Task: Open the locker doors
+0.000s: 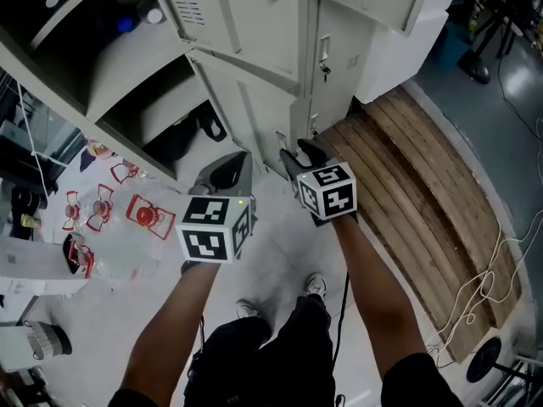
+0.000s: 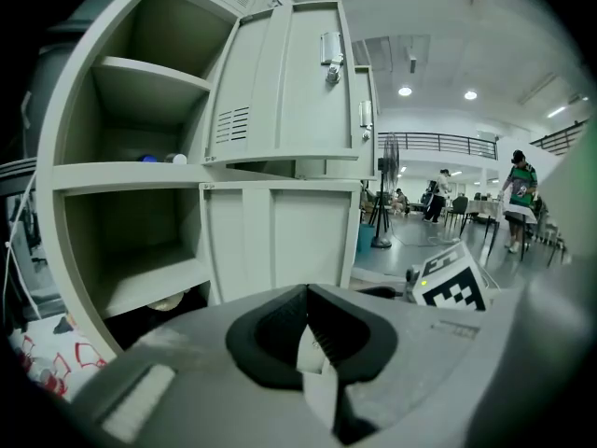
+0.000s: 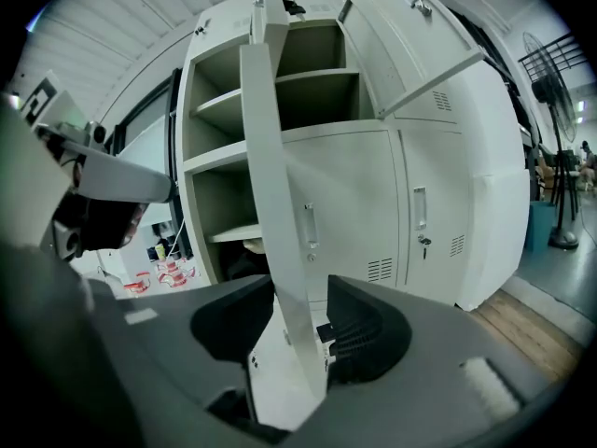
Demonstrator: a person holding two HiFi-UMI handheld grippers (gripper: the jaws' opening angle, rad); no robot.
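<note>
The grey lockers fill the top of the head view, and their left compartments stand open. My right gripper is at the free edge of the lower left door. In the right gripper view that door runs edge-on between the jaws of the right gripper, with a thin gap beside the right pad, so the jaws are open around it. My left gripper hangs just left of it, in front of the low compartment. Its pads meet with nothing in them.
A black bag lies in the lowest open compartment. Clear boxes with red clasps sit on the floor at left. A wooden pallet and loose cable lie to the right. Two lockers further right are closed. People walk far off.
</note>
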